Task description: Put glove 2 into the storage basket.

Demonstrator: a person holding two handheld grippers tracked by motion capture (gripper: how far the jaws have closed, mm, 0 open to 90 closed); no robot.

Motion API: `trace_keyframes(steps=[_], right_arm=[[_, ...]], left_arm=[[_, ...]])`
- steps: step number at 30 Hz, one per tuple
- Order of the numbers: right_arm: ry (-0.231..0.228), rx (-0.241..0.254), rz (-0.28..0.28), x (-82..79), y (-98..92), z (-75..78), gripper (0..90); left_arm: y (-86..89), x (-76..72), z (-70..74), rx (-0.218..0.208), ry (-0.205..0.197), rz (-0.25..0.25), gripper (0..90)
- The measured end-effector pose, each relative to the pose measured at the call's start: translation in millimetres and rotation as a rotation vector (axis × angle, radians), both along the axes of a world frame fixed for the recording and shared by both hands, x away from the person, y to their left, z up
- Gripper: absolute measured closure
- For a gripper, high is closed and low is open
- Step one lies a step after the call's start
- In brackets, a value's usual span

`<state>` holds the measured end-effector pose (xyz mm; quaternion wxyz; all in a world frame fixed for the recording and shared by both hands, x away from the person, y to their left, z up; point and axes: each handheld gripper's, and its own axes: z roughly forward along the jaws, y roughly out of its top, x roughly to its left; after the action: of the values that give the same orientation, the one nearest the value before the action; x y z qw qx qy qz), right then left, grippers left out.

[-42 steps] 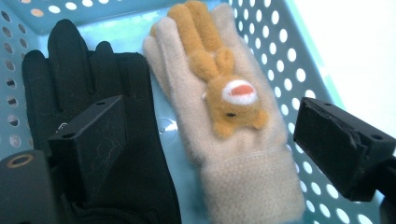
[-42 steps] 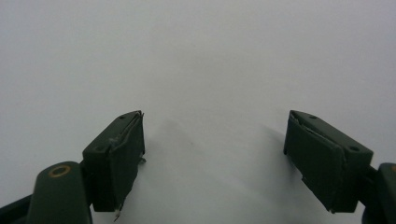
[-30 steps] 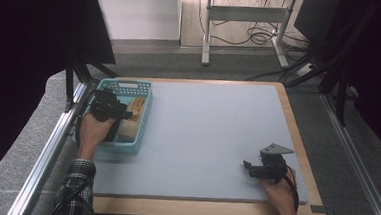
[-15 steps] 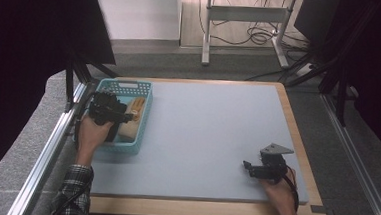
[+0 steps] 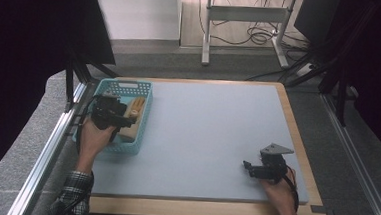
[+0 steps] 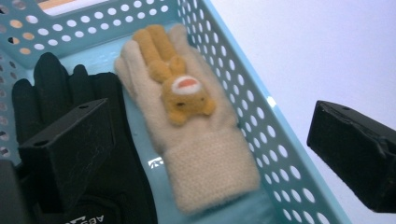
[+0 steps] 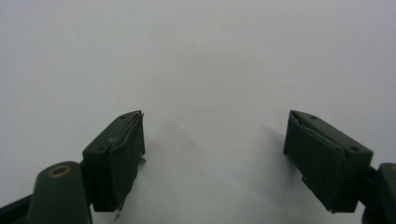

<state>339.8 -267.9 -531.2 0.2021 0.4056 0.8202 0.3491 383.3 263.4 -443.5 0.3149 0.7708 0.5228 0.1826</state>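
The grey table [image 5: 201, 138] bears a turquoise basket [image 6: 261, 135] at its left edge, holding 2 gloves: a black glove [image 6: 56, 93] beside a cream glove [image 6: 196, 140]. The left gripper [image 6: 205, 154] hovers over them, jaws wide and having just been opening, gripping nothing. The right gripper [image 7: 215, 158] rests wide open, empty, on bare table.

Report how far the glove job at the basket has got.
Done: a cream glove and a black glove lie side by side in the blue basket.
In hand: nothing; the left gripper hangs open over them, the right gripper open over bare mat.
Left: apparently nothing; no other gloves in sight.

Black glove [image 6: 70, 140] partly hidden behind the left tool's jaw
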Motion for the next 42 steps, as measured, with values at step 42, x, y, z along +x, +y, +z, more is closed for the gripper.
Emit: trace_keyframes(steps=[42], right_arm=[[-0.001, -0.001, 0.0, 0.1, 0.1, 0.0, 19.7]], left_arm=[[-60.0, -25.8, 6.6, -0.104, -0.077, -0.168, 2.0]])
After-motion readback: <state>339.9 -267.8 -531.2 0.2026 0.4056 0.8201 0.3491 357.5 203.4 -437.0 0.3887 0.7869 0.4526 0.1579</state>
